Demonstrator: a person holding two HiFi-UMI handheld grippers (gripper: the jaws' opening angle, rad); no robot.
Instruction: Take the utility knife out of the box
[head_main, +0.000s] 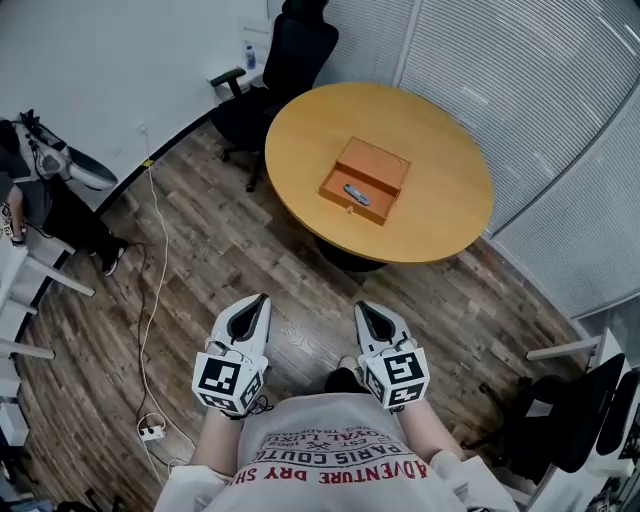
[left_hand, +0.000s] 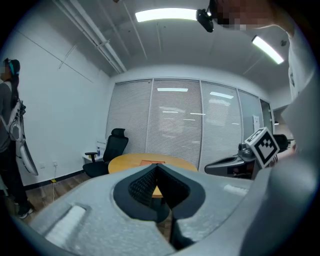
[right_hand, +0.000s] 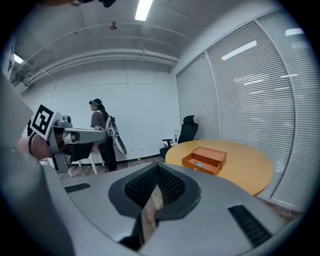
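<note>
The utility knife (head_main: 356, 194) lies inside the open orange box (head_main: 372, 167) near the middle of the round counter (head_main: 440, 205). The left gripper (head_main: 261, 299) and right gripper (head_main: 363, 308) hang over the wooden floor (head_main: 225, 250), well apart from the counter, each with jaws closed and empty

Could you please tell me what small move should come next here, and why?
Probably step toward the table: the open box with the utility knife lies far ahead on it, while the left gripper and right gripper are shut and empty near the body.
</note>
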